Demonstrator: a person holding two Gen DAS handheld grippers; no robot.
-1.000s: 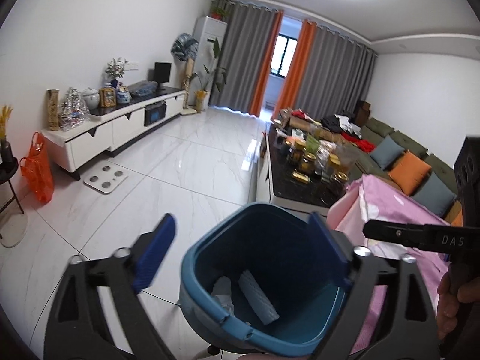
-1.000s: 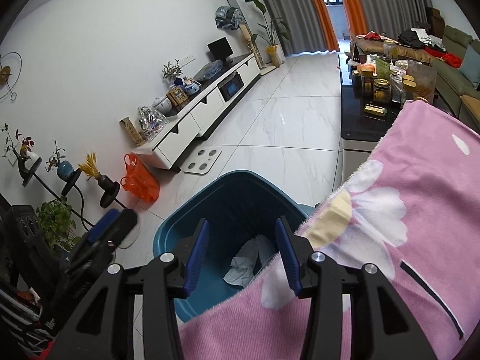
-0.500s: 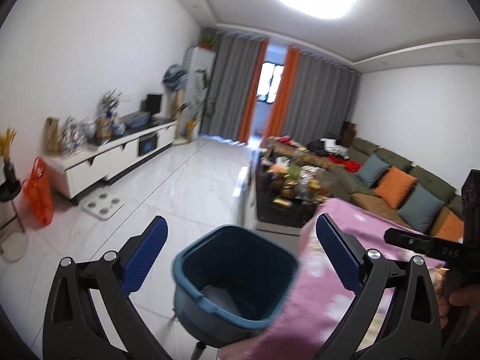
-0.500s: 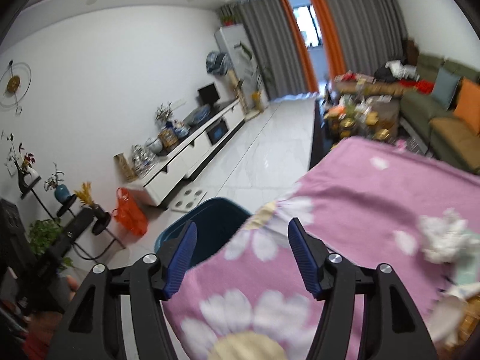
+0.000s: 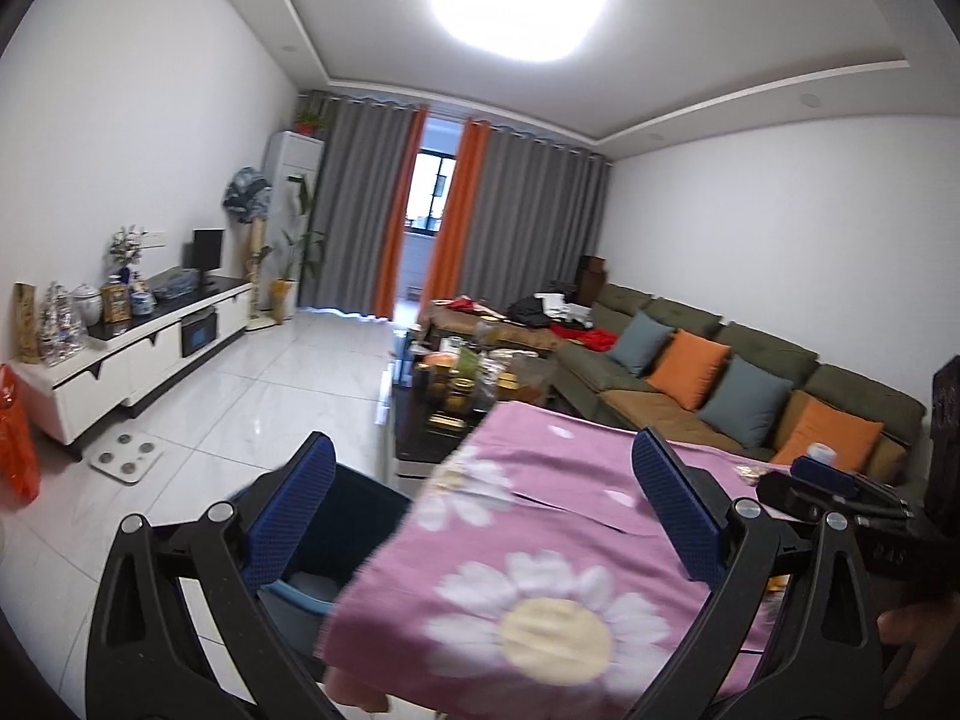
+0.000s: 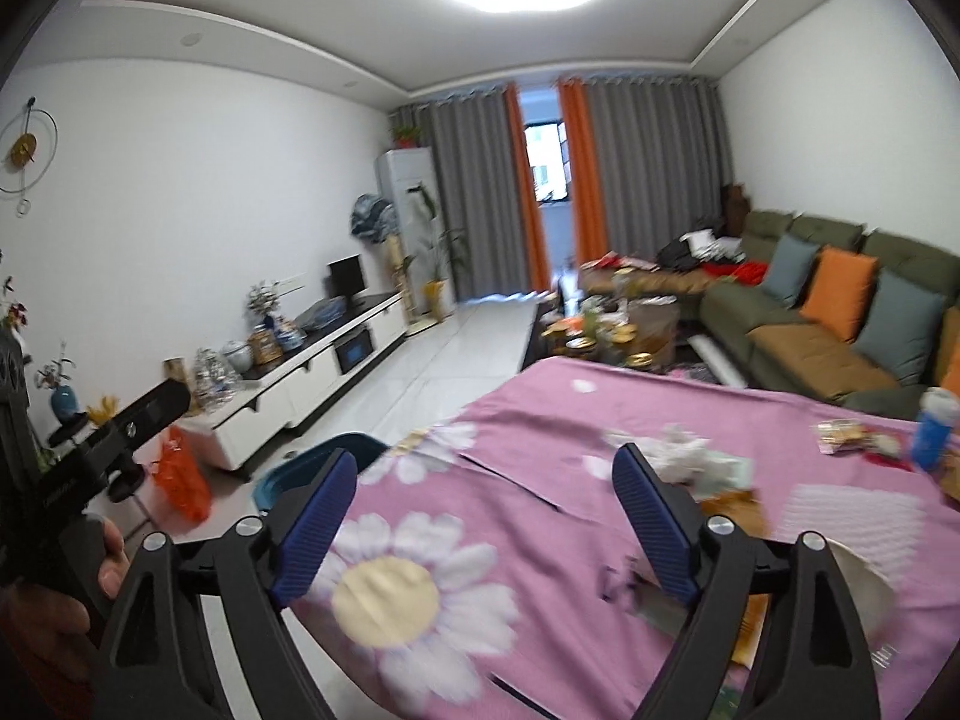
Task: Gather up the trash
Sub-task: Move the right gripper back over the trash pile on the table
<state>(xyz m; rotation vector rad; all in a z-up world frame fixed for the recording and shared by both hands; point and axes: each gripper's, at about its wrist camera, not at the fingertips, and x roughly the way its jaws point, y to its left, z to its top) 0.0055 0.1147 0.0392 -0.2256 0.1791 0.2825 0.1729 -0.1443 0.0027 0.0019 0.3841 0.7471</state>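
We hold our right claw over the near edge of the table with the pink flower cloth, and its jaws are opening with nothing between them. The crumpled white tissue lies ahead and just to the right of it, near the right edge, though it looks blurry, so it may be more than one piece. Our left claw is wide open and empty too, nearer the blue bin by the table's left edge, so our right claw is nearer the trash.

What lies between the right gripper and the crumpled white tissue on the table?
Only bare pink floral cloth, seen in the right wrist view; right gripper, jaws opening, holds nothing; crumpled tissue lies just beyond.
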